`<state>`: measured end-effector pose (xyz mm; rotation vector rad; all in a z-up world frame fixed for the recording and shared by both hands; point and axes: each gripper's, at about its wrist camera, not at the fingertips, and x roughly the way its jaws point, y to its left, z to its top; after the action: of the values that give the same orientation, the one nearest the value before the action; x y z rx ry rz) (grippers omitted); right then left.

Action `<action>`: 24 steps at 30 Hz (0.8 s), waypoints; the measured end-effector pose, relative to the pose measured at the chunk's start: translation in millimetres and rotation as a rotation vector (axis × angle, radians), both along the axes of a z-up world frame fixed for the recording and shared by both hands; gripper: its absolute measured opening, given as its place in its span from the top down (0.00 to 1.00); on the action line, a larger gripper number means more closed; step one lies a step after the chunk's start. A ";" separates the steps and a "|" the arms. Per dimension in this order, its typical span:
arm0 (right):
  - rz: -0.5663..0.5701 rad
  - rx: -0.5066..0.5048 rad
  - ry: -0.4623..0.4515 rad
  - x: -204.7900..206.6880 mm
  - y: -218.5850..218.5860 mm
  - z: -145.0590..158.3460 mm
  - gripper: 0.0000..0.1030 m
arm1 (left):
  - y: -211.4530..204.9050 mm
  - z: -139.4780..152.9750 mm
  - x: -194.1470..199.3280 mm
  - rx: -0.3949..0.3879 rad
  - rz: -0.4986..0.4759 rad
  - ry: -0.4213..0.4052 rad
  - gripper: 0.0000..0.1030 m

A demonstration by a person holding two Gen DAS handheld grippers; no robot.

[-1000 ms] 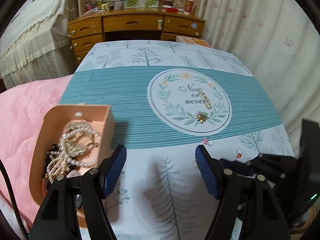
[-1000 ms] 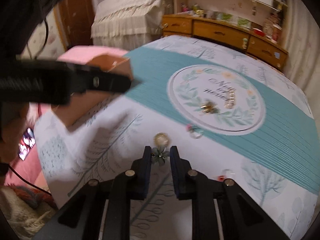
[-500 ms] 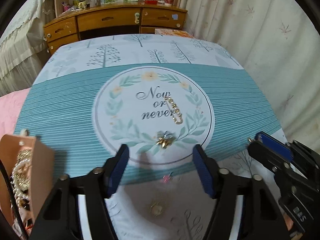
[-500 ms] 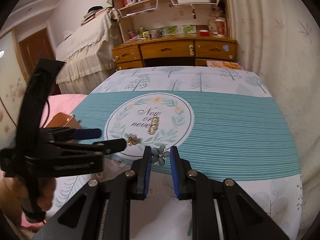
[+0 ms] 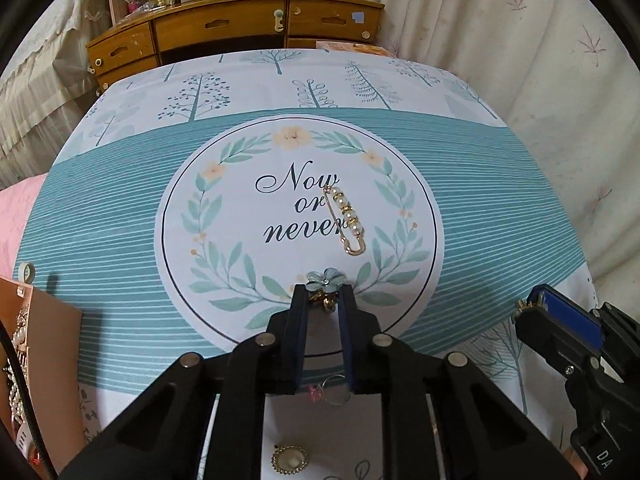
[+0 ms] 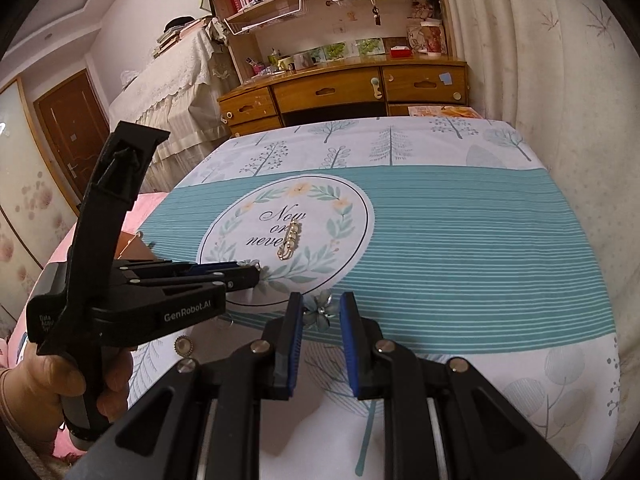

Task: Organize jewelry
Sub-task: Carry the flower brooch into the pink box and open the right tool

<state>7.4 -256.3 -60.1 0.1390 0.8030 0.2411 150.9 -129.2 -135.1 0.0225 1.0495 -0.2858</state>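
Printed tablecloth (image 5: 120, 216) with pearl pin (image 5: 347, 220), ring (image 5: 334, 390), round brooch (image 5: 289, 459).

Both views are lit evenly by soft, warm indoor light, and no strong glare is seen. Short, faint shadows are cast toward the lower left of each frame. Heavy fisheye bending is seen at the edges, and the corners are cut off by a black vignette. The centre is rendered sharply, while slight softness is found toward the rims and far background.
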 end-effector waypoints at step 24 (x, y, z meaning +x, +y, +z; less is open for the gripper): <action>0.226 -0.002 -0.050 -14.0 94.3 42.8 0.82 | 145.2 89.5 -101.7 -0.004 0.210 -0.181 0.88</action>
<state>-6.6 -162.0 -17.3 0.0397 0.7692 0.4549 49.2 16.0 -45.6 -0.0645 0.8630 -0.0936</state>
